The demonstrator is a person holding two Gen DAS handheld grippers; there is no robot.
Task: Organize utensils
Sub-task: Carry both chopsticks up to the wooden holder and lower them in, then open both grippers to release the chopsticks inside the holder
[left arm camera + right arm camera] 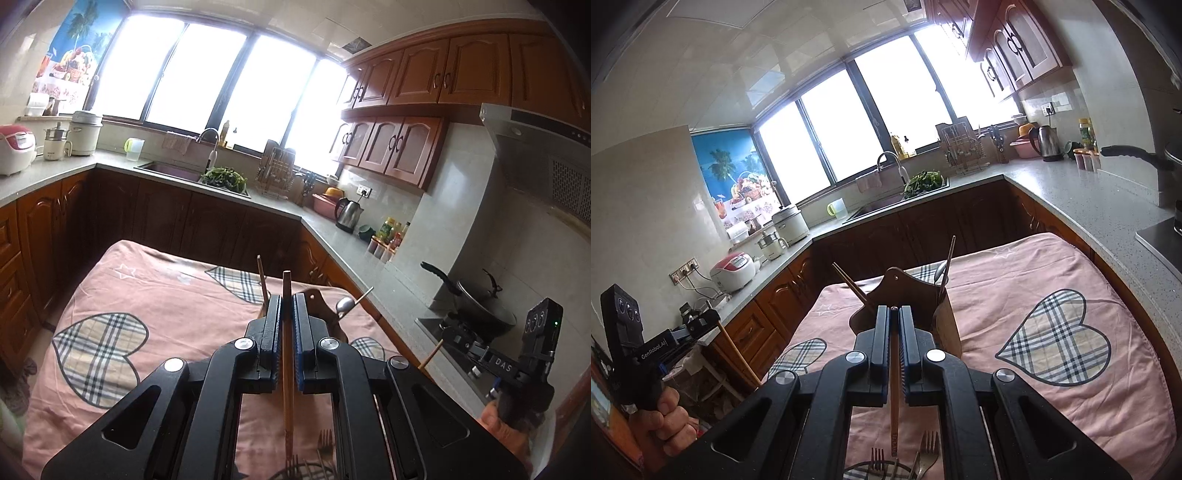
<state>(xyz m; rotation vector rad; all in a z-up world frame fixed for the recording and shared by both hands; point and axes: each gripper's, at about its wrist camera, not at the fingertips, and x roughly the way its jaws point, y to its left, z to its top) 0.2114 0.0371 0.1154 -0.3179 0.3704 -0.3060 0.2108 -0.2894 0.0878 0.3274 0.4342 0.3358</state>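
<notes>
My left gripper (287, 301) is shut on a wooden chopstick (287, 387) that runs upright between its pads. My right gripper (894, 312) is shut on another wooden chopstick (894, 406). Both hover just in front of a brown wooden utensil holder (905, 291) on the pink cloth. The holder has chopsticks (851, 284) and a metal spoon (940, 273) standing in it. The spoon also shows in the left wrist view (345, 304). Several metal forks (929, 454) lie on the cloth below the grippers.
The table is covered by a pink cloth with plaid hearts (1056, 339). Kitchen counters surround it: sink with greens (225, 177), kettle (349, 214), rice cookers (14, 147), and a stove with a wok (480, 306) at right.
</notes>
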